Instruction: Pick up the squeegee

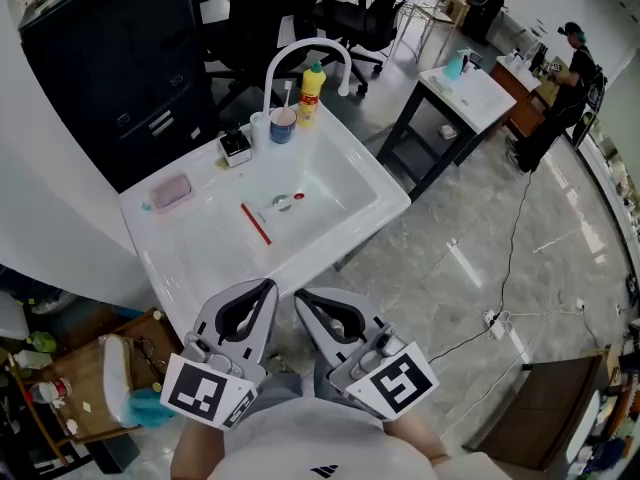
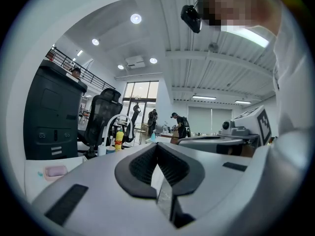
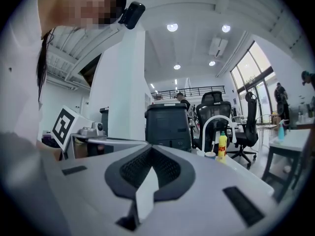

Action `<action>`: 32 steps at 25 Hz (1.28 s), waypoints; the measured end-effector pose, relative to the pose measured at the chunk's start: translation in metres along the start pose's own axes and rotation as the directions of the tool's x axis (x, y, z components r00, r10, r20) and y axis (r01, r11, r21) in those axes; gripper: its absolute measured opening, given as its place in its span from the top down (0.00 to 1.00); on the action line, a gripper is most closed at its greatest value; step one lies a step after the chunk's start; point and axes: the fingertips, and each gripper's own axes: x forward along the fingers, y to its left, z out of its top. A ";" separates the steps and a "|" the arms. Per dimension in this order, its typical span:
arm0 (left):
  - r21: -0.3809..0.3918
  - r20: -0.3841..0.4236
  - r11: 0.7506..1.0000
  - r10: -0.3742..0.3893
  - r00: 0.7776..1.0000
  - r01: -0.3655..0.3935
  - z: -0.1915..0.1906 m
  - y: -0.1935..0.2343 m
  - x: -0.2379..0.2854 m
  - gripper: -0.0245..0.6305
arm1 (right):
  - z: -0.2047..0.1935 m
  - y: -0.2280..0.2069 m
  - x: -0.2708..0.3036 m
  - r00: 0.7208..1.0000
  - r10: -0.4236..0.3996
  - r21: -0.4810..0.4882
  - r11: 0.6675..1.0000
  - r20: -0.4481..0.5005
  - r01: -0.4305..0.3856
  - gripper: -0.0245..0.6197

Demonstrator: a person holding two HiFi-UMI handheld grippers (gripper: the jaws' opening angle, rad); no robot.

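Both sets of tongs are pressed together with nothing in them, so this looks like the very start: the reach hasn't begun. The left tongs [image 1: 268,288] and right tongs [image 1: 300,298] sit side by side, tips close to each other, just off the near edge of the sink [image 1: 205,178]. Each one's own camera agrees. The left tongs [image 2: 156,144] have their tips meeting, and the right tongs [image 3: 150,149] do too, with nothing between the pads.

The squeegee [image 1: 255,223], as far as I can tell, is the thin red bar lying flat on the basin floor, roughly mid-basin and angled slightly away from the person. It's too small to say which end is handle and which is blade. A small red-and-green bit [image 1: 286,202] lies near it on the right. The faucet [image 1: 300,53], yellow bottle [image 1: 312,93] and cup [image 1: 283,124] are at the back rim, and a pink block [image 1: 172,190] is on the left ledge. All of those are well apart from it.

My take on the next move: pick one pair (either looks about equally placed), spread it, tip it down into the basin and come in across the bar's narrow side. Since the bar lies flat on the bottom, the tips will probably need to go right down to the basin floor to get hold of it.
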 end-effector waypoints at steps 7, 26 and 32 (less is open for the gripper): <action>0.000 0.001 0.998 0.058 0.998 -0.058 0.000 0.007 0.025 0.94 | 0.001 -0.029 0.008 0.999 0.054 0.010 0.998 0.004 -0.054 0.95; 0.001 0.007 0.971 0.238 0.971 -0.238 0.007 0.028 0.122 0.94 | 0.008 -0.132 0.038 0.968 0.250 0.012 0.968 -0.005 -0.250 0.95; 0.001 0.011 0.949 0.315 0.949 -0.315 0.007 0.033 0.134 0.94 | 0.010 -0.148 0.044 0.947 0.321 0.009 0.947 0.004 -0.321 0.95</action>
